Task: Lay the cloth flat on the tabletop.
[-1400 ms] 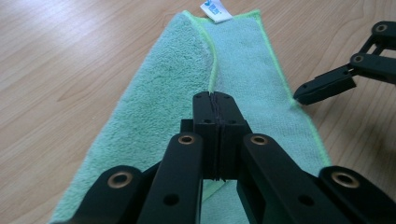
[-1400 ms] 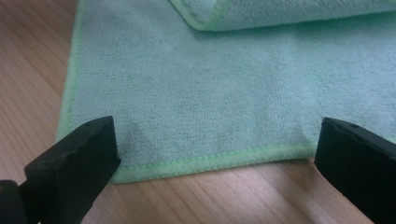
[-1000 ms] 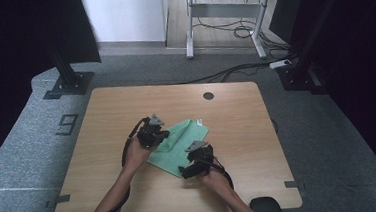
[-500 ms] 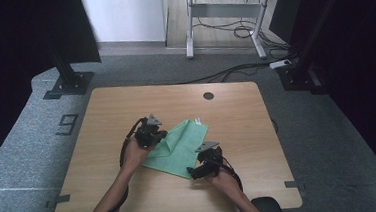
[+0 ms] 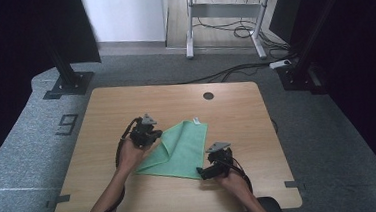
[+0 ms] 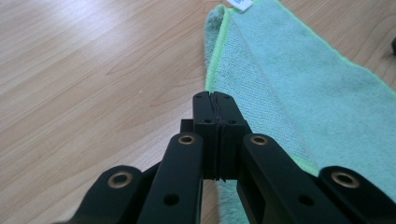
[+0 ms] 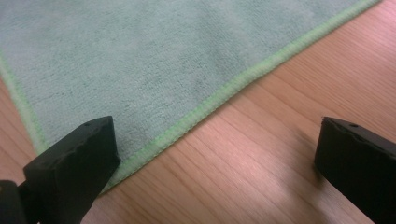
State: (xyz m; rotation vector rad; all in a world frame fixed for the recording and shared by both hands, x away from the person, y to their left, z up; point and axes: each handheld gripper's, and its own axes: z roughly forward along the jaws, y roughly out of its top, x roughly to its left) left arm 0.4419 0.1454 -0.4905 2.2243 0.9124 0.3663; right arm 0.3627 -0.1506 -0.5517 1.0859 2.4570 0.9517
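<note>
Lying near the centre of the wooden table (image 5: pixel 106 116), one green terry cloth (image 5: pixel 186 146) is showing a bright stitched hem and a fold along its nine o'clock edge. Bare wood is surrounding it. Two grippers: left gripper (image 5: pixel 150 133) is pinching that fold; right gripper (image 7: pixel 215 154) is gaping over the hem at five o'clock.

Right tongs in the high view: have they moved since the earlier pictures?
Yes. The right tongs have slid off the green cloth toward the table's near edge, now at the cloth's near corner.
</note>
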